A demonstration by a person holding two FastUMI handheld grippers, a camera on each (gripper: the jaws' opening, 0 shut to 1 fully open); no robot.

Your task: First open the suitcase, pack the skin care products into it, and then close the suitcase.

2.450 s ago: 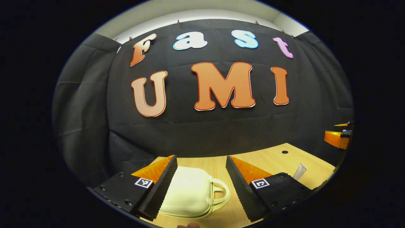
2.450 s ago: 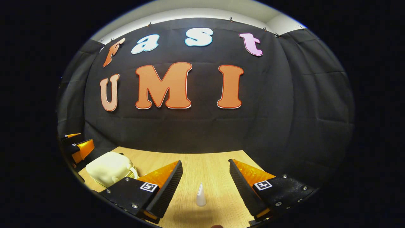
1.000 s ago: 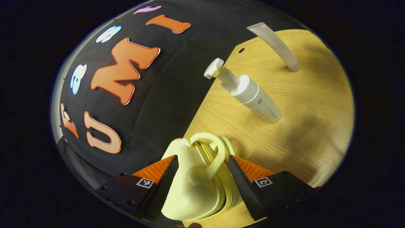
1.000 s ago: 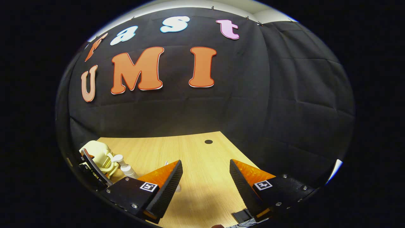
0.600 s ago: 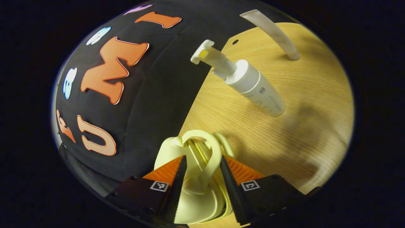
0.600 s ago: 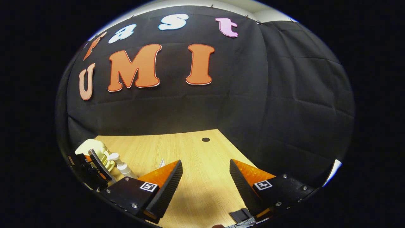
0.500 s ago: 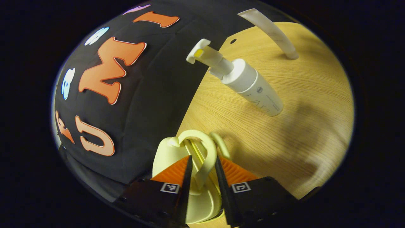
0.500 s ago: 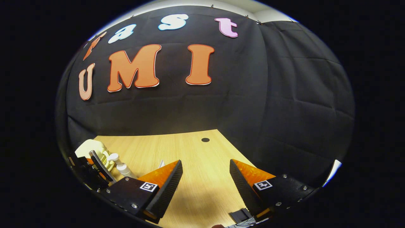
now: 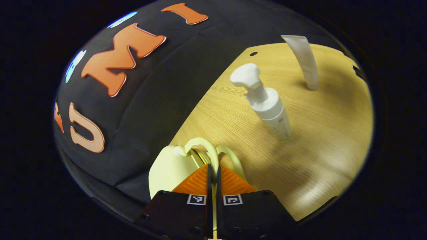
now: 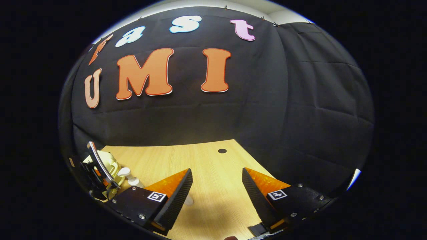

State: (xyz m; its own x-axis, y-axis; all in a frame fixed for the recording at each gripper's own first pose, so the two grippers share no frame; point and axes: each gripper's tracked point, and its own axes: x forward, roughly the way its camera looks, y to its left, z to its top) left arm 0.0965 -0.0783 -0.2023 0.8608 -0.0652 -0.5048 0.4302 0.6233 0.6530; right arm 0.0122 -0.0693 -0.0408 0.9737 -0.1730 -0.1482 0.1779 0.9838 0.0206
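- Pale yellow, smooth, rounded suitcase (image 9: 166, 170) with two looped handles sits at 6 o'clock in the left gripper view, on the wood-grain worktop (image 9: 320, 133).
- Left gripper (image 9: 212, 170) is closed tight on one handle (image 9: 204, 146), fingers nearly meeting.
- Right gripper (image 10: 217, 186) is wide open, holding nothing, above the worktop.
- Two skin care products: one white pump bottle (image 9: 267, 105) standing at 1 o'clock, one white tube (image 9: 305, 60) beyond it.

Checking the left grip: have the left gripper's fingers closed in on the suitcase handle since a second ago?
Yes. The left gripper has shut on the handle of the suitcase; earlier its fingers stood wide either side of it.
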